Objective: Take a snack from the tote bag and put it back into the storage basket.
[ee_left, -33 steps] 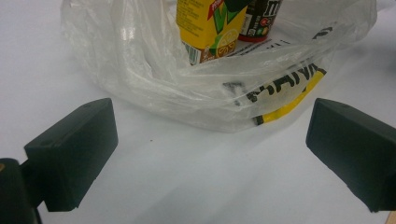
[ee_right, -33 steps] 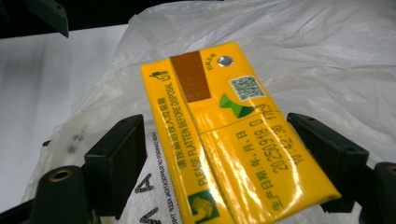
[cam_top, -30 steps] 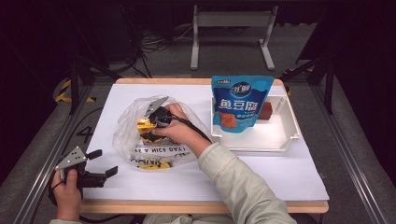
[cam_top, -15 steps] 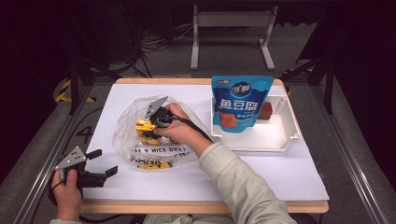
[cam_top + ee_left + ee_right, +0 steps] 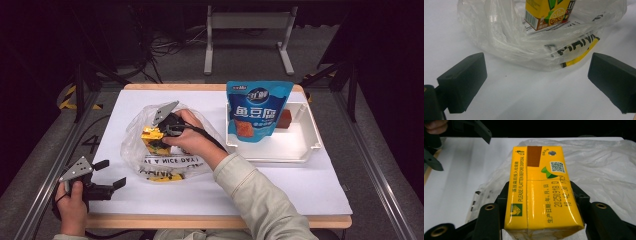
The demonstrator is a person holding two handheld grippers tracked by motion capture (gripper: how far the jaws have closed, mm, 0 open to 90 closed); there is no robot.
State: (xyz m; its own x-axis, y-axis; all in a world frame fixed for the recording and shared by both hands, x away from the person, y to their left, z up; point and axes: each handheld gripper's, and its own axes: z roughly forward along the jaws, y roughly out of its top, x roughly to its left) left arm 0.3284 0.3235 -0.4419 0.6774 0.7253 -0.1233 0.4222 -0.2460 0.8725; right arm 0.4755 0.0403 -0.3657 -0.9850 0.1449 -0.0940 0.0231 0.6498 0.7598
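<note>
Lifting yellow rectangular juice carton from crinkled clear plastic bag, right gripper clamped on it; left gripper gaping, idle; next: carry toward white plastic tray.

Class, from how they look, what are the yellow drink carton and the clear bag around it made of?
Yellow drink carton: probably coated paperboard, glossy, with folded seams and printed text. Clear crinkled bag: thin plastic film, see-through, wrinkled, shiny.

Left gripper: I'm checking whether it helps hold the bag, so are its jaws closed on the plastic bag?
No, the left gripper has its jaws wide apart over bare table, short of the plastic bag.
</note>
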